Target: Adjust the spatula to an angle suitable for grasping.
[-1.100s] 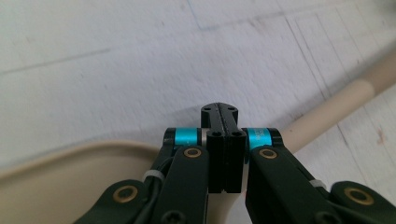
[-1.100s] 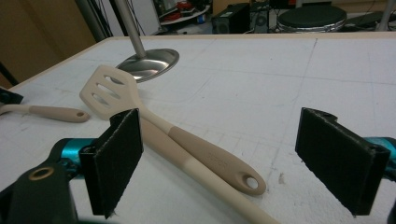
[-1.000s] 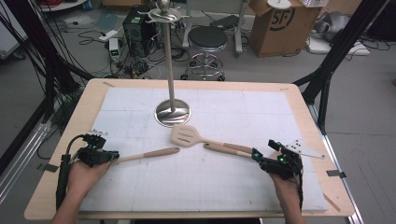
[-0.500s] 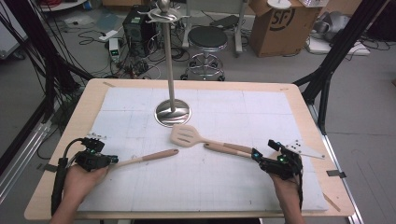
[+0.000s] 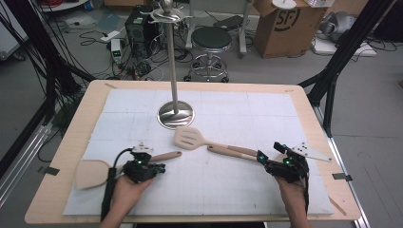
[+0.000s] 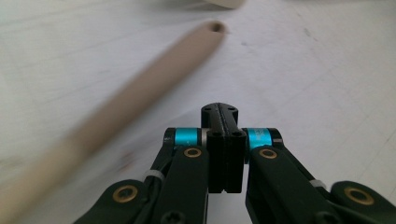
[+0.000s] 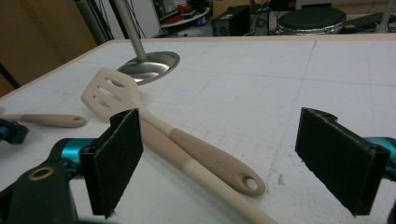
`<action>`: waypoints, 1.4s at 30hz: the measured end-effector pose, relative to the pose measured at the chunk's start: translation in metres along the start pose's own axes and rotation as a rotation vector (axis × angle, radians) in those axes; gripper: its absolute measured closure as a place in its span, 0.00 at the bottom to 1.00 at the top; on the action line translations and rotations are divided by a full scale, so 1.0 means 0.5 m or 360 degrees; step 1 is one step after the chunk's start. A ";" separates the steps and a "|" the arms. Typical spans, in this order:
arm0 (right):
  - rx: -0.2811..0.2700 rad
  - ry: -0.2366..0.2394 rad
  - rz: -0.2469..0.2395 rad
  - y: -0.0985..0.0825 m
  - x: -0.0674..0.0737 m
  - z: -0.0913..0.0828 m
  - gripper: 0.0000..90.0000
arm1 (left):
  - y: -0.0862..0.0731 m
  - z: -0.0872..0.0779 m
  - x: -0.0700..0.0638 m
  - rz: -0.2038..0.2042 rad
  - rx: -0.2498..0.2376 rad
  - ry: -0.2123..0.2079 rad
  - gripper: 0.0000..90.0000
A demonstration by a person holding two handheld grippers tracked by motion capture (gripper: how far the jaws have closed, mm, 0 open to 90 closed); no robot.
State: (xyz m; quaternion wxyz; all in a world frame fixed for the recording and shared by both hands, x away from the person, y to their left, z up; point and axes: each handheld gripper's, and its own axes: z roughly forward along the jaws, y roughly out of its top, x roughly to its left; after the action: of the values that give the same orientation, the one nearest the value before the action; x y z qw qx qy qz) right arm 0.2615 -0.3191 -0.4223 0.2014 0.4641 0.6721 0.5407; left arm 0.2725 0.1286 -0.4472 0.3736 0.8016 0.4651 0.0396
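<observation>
High view: above near edge, facing forward and down over table (image 5: 304, 102) | gripper views: low, close, along jaws | shared: spatula (image 5: 190, 138) (image 7: 109, 91), stand (image 5: 175, 114) (image 7: 149, 63).

Left gripper view: the wooden handle (image 6: 116, 107) is motion-blurred, its near end cut off by the lower left edge. High view: the left tongs (image 5: 142, 167) hide the handle's middle. Right gripper view: a second long handle (image 7: 219, 186) runs off the bottom edge; the stand's pole (image 7: 130, 28) is cut by the top.
</observation>
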 end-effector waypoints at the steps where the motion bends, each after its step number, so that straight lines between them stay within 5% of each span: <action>1: -0.0005 -0.0002 -0.0006 0.000 -0.002 -0.001 0.16 | 0.005 0.014 -0.008 0.0020 0.0019 0.0012 1.00; 6: -0.0016 -0.0011 -0.0007 0.002 -0.006 -0.006 0.16 | 0.027 0.039 -0.017 0.0013 0.0014 0.0015 1.00; 14: -0.0022 -0.0010 -0.0016 0.003 -0.006 -0.006 0.16 | 0.042 0.049 0.013 -0.0106 -0.0062 0.0076 1.00; 17: -0.0025 -0.0016 -0.0008 0.003 -0.006 -0.009 0.16 | 0.043 0.044 0.028 -0.0081 -0.0103 0.0185 1.00; 23: -0.0042 -0.0025 0.0004 0.003 -0.012 -0.013 0.16 | 0.047 0.027 0.076 -0.0178 -0.0139 0.0301 1.00; 31: -0.0031 -0.0021 -0.0003 0.003 -0.010 -0.010 0.16 | 0.042 0.003 0.112 -0.0262 -0.0166 0.0342 1.00; 35: -0.0029 -0.0018 -0.0002 0.003 -0.008 -0.010 0.16 | 0.046 -0.008 0.130 -0.0238 -0.0115 0.0415 1.00; 38: -0.0028 -0.0020 -0.0005 0.002 -0.008 -0.009 0.16 | 0.047 -0.028 0.142 -0.0298 -0.0162 0.0363 1.00; 42: -0.0020 -0.0021 -0.0015 0.001 -0.008 -0.007 0.16 | 0.049 -0.065 0.145 -0.0296 -0.0206 0.0298 1.00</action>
State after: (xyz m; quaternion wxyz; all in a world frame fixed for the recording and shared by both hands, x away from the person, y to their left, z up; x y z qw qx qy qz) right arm 0.2610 -0.3242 -0.4214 0.2114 0.4632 0.6695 0.5408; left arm 0.3176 0.1962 -0.4290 0.3815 0.7222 0.5666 0.1092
